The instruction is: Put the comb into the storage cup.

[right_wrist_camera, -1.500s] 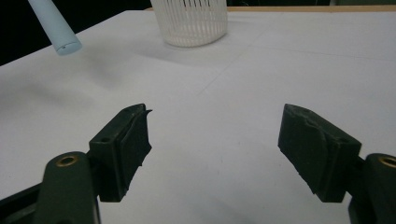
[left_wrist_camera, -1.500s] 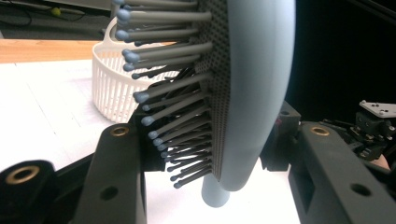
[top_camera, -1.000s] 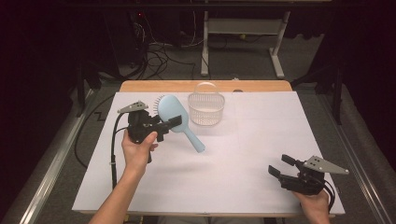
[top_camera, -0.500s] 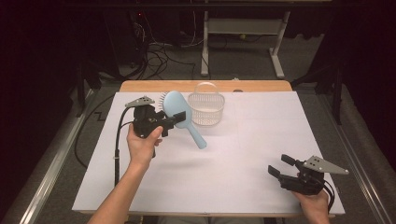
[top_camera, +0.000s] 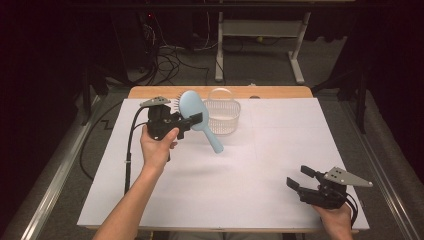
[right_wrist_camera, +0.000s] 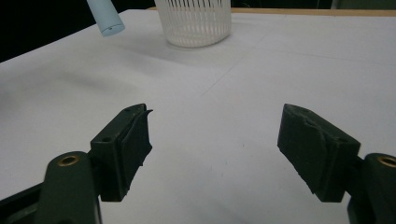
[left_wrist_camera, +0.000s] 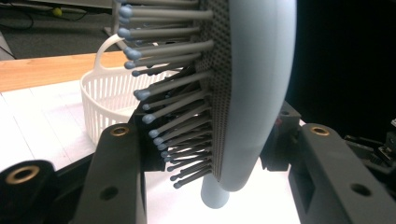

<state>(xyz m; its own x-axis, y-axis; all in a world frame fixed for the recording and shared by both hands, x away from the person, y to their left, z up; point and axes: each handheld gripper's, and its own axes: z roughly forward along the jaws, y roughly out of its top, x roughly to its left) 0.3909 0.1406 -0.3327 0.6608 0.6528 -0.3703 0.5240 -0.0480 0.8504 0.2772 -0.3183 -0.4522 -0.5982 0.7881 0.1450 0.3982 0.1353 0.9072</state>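
A light blue hairbrush (top_camera: 196,114) is held above the white table cover, handle slanting down to the right. My left gripper (top_camera: 192,121) is shut on its head; in the left gripper view the jaws press on the bristle side and the smooth back of the hairbrush (left_wrist_camera: 243,93). Just right of the brush stands a white slotted basket (top_camera: 223,116) with a hoop handle, also seen behind the bristles as the basket (left_wrist_camera: 105,100). My right gripper (top_camera: 300,180) rests near the front right edge, open with nothing between its jaws (right_wrist_camera: 215,149). The brush handle tip (right_wrist_camera: 105,18) hangs at the upper left there.
The white cover (top_camera: 260,165) spans the table, with a wooden strip (top_camera: 150,92) at the far edge. Dark floor, cables and a metal stand leg (top_camera: 297,55) lie beyond. A cable (top_camera: 129,150) trails from the left gripper along the forearm.
The left hand has carried the hairbrush up and to the right, closer to the basket, and the brush stands steeper. The right hand has stayed put.
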